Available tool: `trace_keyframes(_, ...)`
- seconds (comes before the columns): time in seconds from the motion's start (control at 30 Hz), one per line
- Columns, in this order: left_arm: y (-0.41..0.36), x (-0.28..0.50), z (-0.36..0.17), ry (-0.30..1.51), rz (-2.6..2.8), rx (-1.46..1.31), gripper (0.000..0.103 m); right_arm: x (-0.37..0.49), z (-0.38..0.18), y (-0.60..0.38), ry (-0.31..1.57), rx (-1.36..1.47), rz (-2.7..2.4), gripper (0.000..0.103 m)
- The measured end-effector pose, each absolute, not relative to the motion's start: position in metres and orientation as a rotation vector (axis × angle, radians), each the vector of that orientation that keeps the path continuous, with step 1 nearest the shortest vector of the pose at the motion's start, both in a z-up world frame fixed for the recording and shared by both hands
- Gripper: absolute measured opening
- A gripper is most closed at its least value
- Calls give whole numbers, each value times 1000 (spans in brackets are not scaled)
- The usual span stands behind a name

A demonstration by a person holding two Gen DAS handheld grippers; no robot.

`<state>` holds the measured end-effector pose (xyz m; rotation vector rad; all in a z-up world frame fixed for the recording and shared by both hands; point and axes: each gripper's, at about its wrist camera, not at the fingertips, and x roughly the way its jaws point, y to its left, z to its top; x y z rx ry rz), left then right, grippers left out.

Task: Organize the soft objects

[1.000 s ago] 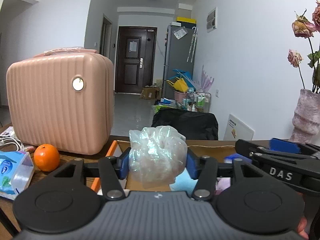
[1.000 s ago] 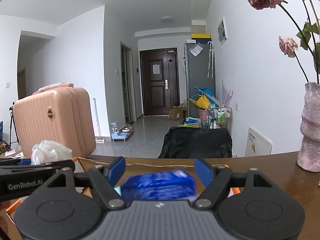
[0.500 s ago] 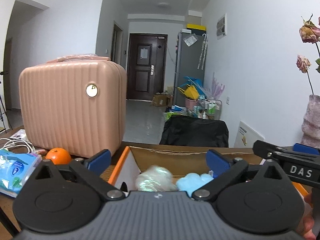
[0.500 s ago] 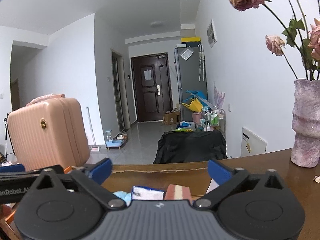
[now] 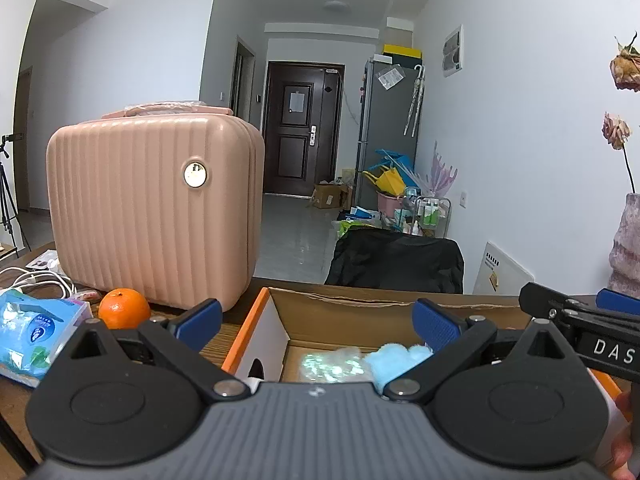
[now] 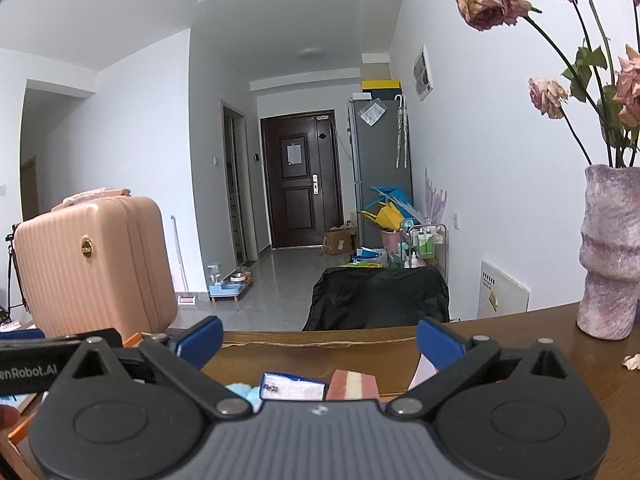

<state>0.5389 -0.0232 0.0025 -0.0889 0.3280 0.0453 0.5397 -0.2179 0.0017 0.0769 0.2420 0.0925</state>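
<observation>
My left gripper stands wide open above the open cardboard box with an orange rim, nothing between its blue pads. Inside the box lie a crumpled clear plastic bag and a light blue fluffy piece. My right gripper is also wide open over the same box. Below it rest a blue-edged tissue pack, a pink-and-cream sponge and the blue fluffy piece. The right gripper's arm shows at the right edge of the left wrist view.
A pink ribbed suitcase stands left of the box, with an orange, a blue tissue pack and white cables beside it. A mauve vase with dried roses stands on the wooden table at the right.
Both grippers opened. The left let go of the clear plastic bag and the right let go of the blue pack; both now lie in the box below the jaws.
</observation>
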Motion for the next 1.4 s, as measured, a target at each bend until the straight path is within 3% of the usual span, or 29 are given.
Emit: trace_keyframes(1.4, -5, 419, 1, 334, 58, -72, 103, 392, -4, -229, 199, 44, 74, 103)
